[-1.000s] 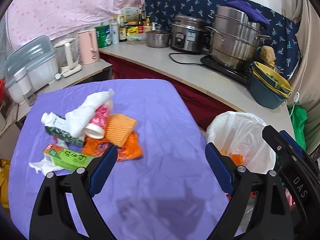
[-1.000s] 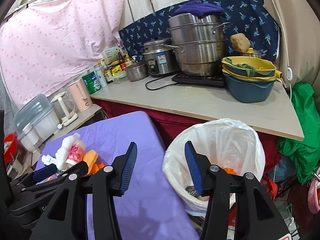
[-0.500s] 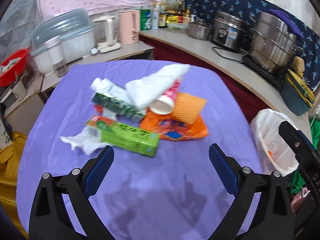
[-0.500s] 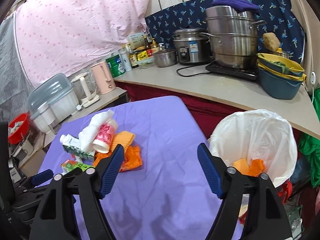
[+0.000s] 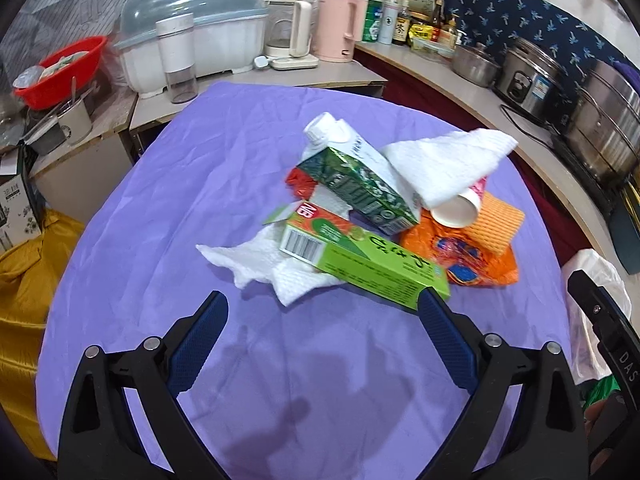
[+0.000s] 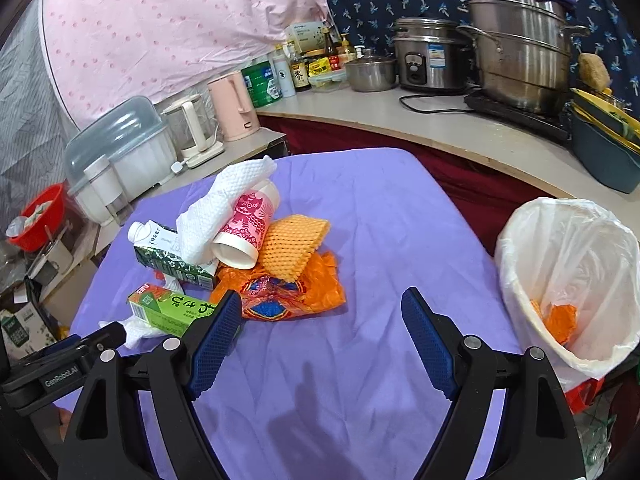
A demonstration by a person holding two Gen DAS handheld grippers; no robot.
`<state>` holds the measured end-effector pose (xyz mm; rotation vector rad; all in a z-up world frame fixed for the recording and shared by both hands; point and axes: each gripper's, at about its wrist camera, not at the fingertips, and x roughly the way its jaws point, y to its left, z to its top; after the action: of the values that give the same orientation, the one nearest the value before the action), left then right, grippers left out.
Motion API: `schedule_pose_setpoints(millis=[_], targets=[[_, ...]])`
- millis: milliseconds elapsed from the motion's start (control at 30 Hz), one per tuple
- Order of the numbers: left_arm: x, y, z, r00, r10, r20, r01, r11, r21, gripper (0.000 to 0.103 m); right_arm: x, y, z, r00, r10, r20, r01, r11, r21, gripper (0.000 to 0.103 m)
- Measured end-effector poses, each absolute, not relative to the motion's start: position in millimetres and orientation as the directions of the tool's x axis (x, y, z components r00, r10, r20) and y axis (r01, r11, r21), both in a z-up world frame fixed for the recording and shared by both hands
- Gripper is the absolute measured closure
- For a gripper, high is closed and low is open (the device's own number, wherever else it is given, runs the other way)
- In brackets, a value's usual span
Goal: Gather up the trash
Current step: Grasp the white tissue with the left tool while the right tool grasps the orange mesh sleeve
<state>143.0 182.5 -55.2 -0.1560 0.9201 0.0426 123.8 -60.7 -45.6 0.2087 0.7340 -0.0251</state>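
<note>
Now both are empty: the left gripper (image 5: 322, 312) gapes wide just behind the green box (image 5: 362, 258); the right gripper (image 6: 322, 312) too. Pinch the box's long sides.

Bare purple cloth (image 6: 384, 216) lies open between the trash heap (image 6: 256, 256) and the lined bin (image 6: 568, 280) beside the table.

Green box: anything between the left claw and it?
Nothing visible. The left claw is open over bare purple cloth, with the green box just ahead on a white paper towel; its near corner is by the right finger.
</note>
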Motion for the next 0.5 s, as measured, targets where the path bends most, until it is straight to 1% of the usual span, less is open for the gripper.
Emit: schedule_pose_setpoints(millis=[100,267,433,500], targets=[[152.9,185.6,-55.5,0.607,-0.033,-0.794,-0.106,0.987,-0.122,0.012,141.4,-57.5,-49.6,0.739,0.053,-0.671,0.092,0.98,0.179,0.024],[181.5,174.3,-46.7,0.623,-0.078,-0.778,-0.065,0.986,-0.151,0.011,169.5,-56.1,-57.1,0.732,0.053,-0.679,0.092,0.98,0.176,0.026],[212.8,151.2,-40.4,0.629,-0.131,-0.766,-0.019,0.983,-0.184,0.01,196.9,-60.4,-70.7,0.711,0.057,-0.701,0.101,0.978,0.183,0.035],[226.6,143.7,-41.5,0.622,-0.155,-0.767,-0.007,0.979,-0.204,0.01,204.5,-62.9,-74.9,0.706,0.063,-0.706,0.104,0.976,0.192,0.036]])
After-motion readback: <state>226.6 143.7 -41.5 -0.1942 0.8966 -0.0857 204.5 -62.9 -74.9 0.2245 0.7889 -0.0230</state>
